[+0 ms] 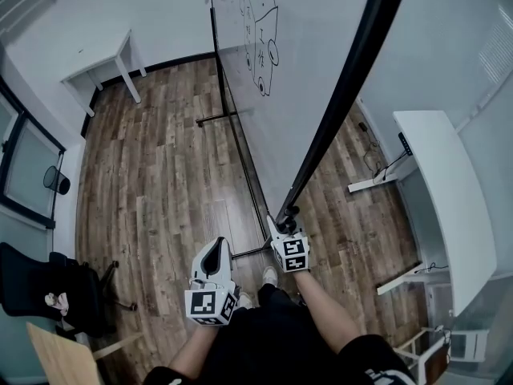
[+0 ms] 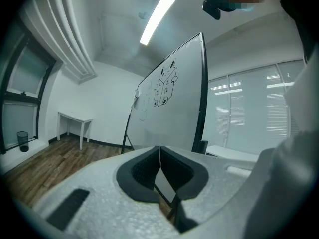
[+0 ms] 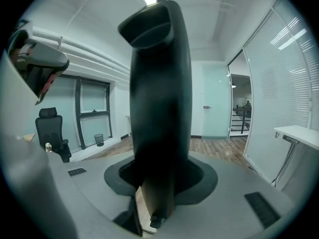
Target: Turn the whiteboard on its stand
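At the whiteboard's lower corner, the right gripper is clamping the black frame, with a jaw on either side of it. The left gripper is hanging just beside it, pads pressed together on nothing. The board is standing on its stand over the wood floor — a desk sitting off to its right.

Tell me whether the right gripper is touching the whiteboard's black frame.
Touching. In its own view, the right gripper has its jaws clamped on the black frame, which fills the space between them.
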The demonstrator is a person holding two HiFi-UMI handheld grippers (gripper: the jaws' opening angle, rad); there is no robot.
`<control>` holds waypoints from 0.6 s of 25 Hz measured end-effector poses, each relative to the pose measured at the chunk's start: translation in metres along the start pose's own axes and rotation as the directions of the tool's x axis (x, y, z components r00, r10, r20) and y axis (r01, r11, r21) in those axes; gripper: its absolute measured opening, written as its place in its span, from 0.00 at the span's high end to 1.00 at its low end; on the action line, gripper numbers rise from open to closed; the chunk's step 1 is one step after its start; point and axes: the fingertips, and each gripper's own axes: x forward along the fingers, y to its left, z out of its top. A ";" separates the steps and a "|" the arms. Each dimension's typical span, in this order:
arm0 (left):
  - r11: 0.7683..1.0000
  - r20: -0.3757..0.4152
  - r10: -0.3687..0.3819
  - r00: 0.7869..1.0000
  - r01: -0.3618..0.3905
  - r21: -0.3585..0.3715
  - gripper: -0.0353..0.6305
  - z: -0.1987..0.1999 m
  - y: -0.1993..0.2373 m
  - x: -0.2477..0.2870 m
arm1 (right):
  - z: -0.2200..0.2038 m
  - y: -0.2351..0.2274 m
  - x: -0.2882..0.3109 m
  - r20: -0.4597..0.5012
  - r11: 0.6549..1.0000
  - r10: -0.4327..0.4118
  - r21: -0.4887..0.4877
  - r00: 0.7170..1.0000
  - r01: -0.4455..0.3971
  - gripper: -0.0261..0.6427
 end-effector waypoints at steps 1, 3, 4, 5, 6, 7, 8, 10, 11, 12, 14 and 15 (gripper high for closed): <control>1.000 -0.002 -0.004 1.000 0.004 -0.001 0.92 -0.001 0.000 0.001 | -0.001 0.001 -0.002 -0.002 1.000 -0.004 0.000 1.000 0.004 0.73; 1.000 -0.007 -0.014 1.000 0.014 -0.002 0.92 -0.002 0.000 0.003 | 0.000 0.002 -0.008 -0.002 1.000 -0.013 0.000 1.000 0.013 0.73; 1.000 -0.010 -0.019 1.000 0.019 -0.002 0.92 -0.003 0.000 0.003 | 0.000 0.004 -0.011 -0.002 1.000 -0.016 -0.001 1.000 0.016 0.73; 1.000 -0.013 -0.025 1.000 0.025 -0.002 0.92 -0.003 0.000 0.004 | 0.000 0.005 -0.013 -0.003 1.000 -0.018 -0.001 1.000 0.018 0.73; 1.000 -0.016 -0.031 0.999 0.031 -0.002 0.92 -0.004 0.000 0.004 | 0.000 0.007 -0.016 -0.004 1.000 -0.018 -0.002 1.000 0.018 0.73; 0.999 -0.020 -0.038 0.999 0.038 -0.002 0.92 -0.005 -0.001 0.004 | 0.000 0.008 -0.019 -0.003 1.000 -0.018 -0.003 1.000 0.018 0.73; 0.999 -0.024 -0.045 0.999 0.045 -0.003 0.92 -0.006 -0.002 0.004 | 0.000 0.009 -0.022 -0.002 1.000 -0.016 -0.005 1.000 0.016 0.73; 0.998 -0.032 -0.058 0.998 0.058 -0.005 0.92 -0.008 -0.005 0.004 | -0.001 0.011 -0.029 0.000 1.000 -0.012 -0.008 1.000 0.012 0.73; 0.998 -0.035 -0.064 0.997 0.064 -0.006 0.92 -0.008 -0.005 0.005 | -0.001 0.012 -0.032 0.001 1.000 -0.010 -0.008 1.000 0.010 0.73; 0.998 -0.037 -0.069 0.997 0.069 -0.006 0.92 -0.008 -0.006 0.005 | -0.001 0.013 -0.034 0.002 1.000 -0.008 -0.008 1.000 0.008 0.73; 0.997 -0.040 -0.076 0.996 0.076 -0.005 0.92 -0.009 -0.007 0.005 | -0.004 0.015 -0.039 0.006 1.000 -0.001 -0.002 1.000 0.001 0.72; 0.997 -0.043 -0.078 0.996 0.078 -0.005 0.92 -0.010 -0.008 0.005 | -0.006 0.016 -0.041 0.008 1.000 0.004 0.001 1.000 -0.004 0.73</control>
